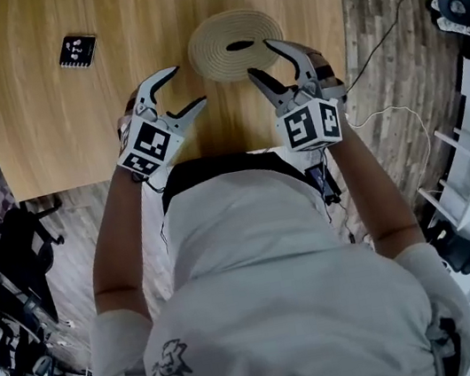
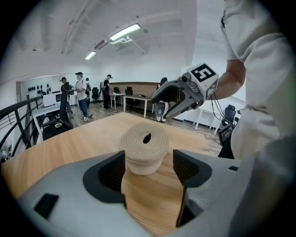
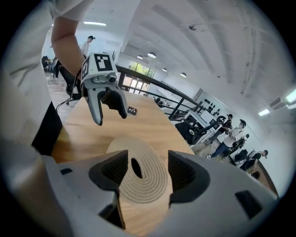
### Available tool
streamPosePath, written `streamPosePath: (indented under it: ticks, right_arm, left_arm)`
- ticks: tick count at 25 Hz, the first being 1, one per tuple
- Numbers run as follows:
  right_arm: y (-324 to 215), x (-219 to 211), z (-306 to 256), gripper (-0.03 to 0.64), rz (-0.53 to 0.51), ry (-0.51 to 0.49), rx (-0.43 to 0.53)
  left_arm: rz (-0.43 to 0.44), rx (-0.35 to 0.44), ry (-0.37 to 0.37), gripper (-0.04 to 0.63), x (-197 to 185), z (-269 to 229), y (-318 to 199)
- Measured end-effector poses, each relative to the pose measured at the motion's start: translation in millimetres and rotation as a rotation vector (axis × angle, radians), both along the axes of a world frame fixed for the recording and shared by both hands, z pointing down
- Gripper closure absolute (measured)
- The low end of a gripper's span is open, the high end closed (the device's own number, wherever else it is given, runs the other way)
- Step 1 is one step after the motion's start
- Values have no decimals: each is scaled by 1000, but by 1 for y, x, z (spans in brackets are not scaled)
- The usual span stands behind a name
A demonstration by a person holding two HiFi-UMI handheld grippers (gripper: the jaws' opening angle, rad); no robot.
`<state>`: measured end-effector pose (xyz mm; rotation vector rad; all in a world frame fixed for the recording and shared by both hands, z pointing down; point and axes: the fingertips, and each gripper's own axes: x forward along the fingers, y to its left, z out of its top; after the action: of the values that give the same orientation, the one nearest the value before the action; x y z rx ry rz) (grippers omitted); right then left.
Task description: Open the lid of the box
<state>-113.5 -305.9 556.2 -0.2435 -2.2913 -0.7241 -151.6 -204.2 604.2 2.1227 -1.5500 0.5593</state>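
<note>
So the person is standing at the near edge of a pale wooden table (image 1: 39, 100) with a gripper in each hand. The box (image 1: 236, 43) is that round coiled-rope thing sitting on the table just past the grippers, a bit right of centre; its lid (image 2: 138, 134) is on, with a dark oval slot in the middle of the coils.

The left gripper (image 1: 187, 86) hangs near and left of the box, clear of it; its jaws are spread wide with only bare table between them, and in the left gripper view the box sits just beyond the tips. The right gripper (image 1: 259, 58) is in at the box's near right side, jaws apart too; in the right gripper view the lid's coils fill the gap between the dark pads (image 3: 182, 173); nothing looks squeezed, and I can't tell if either pad actually touches the rope.

As for writing, each gripper has a marker cube (image 1: 309, 124) with black-and-white square codes, blocky patterns rather than letters; far left on the table lies a small black card (image 1: 78, 51) with white marks, too small to read; the grey logo (image 1: 171, 362) on the back of the white shirt is too blurry as well.
</note>
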Motion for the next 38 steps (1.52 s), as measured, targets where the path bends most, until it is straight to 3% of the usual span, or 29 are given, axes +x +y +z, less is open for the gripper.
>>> streamPosePath:
  ticks: [9, 18, 27, 31, 38]
  right_arm:
    - [-13, -8, 76, 345, -98, 174, 184]
    - [-21, -29, 97, 357, -158, 219, 214]
    - [-18, -42, 104, 390, -216, 219, 276]
    - [-17, -43, 104, 397, -199, 165, 287]
    - [-9, -37, 104, 474, -249, 64, 343]
  left_arm:
    - [138, -104, -34, 264, -2, 66, -10]
    - [203, -115, -48, 256, -8, 94, -31]
    - [235, -74, -40, 253, -2, 96, -48]
    - [237, -53, -53, 253, 0, 95, -53]
    - [234, -42, -45, 264, 1, 95, -52]
